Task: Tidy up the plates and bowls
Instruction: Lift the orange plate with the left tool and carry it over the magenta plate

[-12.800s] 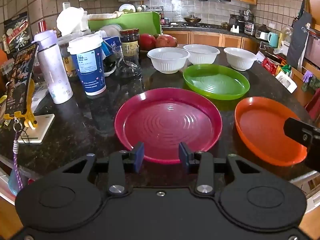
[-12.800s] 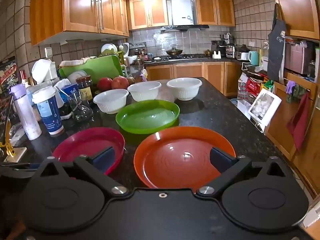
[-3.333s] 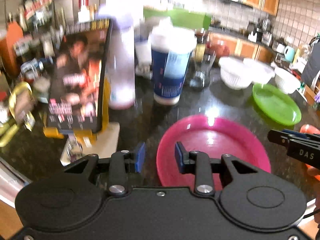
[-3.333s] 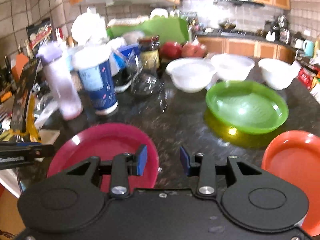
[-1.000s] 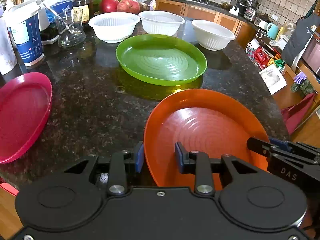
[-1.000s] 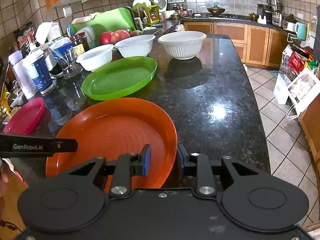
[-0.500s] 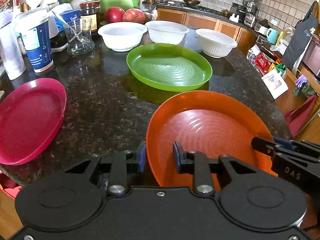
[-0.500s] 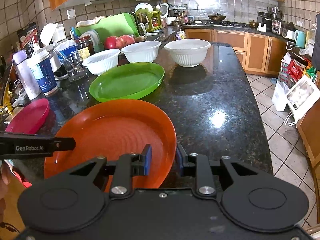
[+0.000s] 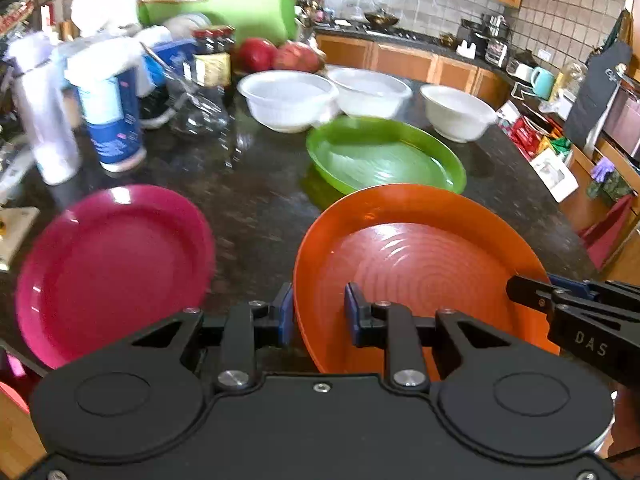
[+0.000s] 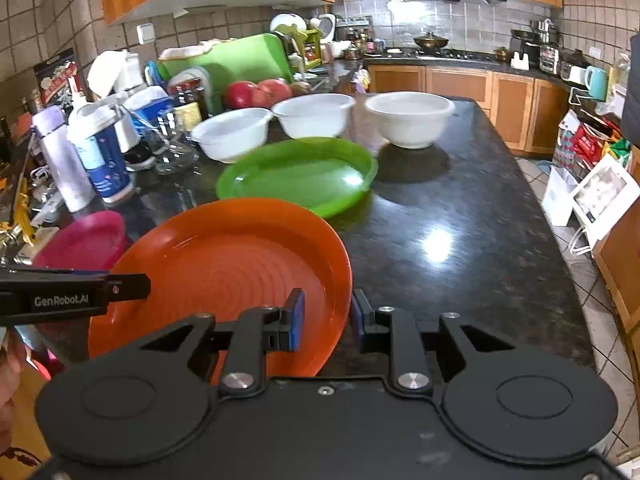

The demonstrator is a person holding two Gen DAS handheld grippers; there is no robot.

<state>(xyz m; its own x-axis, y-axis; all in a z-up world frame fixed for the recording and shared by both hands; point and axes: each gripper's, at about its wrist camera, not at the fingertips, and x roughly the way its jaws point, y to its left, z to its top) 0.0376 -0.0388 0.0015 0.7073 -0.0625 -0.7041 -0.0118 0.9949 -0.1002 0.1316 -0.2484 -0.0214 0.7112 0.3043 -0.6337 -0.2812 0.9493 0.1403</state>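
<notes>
Both the left gripper (image 9: 316, 312) and right gripper (image 10: 326, 320) were clamped on opposite rims of the round orange plastic plate (image 9: 416, 264) above the black granite counter (image 10: 460, 216).

Left claw (image 9: 316, 313) nearly closed, right claw (image 10: 327, 319) likewise, both level, pointing forward

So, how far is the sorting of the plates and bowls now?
Nothing is stacked yet. In hand: both grippers, left and right, grip the orange plate at opposite rims. Left to do: the pink plate, the green plate and the three white bowls each sit alone.
</notes>
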